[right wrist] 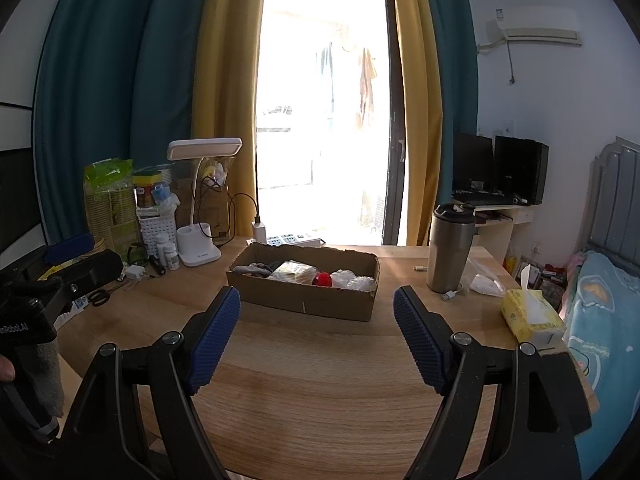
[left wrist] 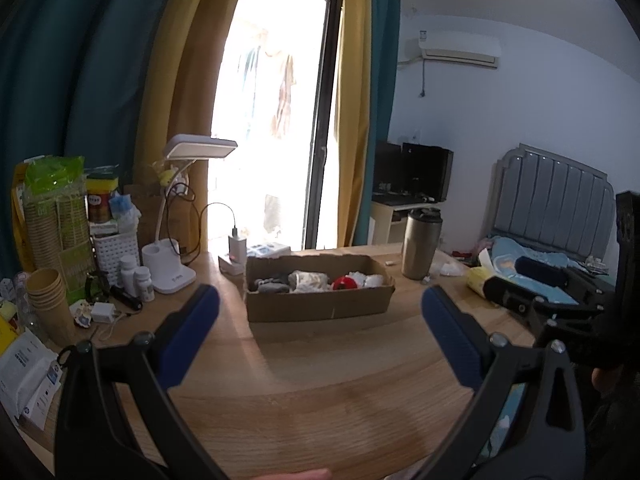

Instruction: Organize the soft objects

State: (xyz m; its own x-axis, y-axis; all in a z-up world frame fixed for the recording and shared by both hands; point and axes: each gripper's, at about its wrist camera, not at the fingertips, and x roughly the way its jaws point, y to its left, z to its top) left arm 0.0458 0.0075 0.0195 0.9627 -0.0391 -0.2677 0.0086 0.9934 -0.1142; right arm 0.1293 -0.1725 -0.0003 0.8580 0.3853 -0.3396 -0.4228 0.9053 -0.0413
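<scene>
Both our left gripper [left wrist: 320,308] and right gripper [right wrist: 317,308] hung spread and empty, the cardboard box [right wrist: 304,300] of soft objects [right wrist: 292,272] at twelve o'clock; we judged them light and squashy, best pinched mid-bundle.

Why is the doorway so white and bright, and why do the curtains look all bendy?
In both wrist views, daylight through the glass door washes out to white glare, so the cardboard box and wooden table look dimmer. The fisheye lens curves the yellow curtain in the left wrist view, and dark corners ring both pictures.
</scene>
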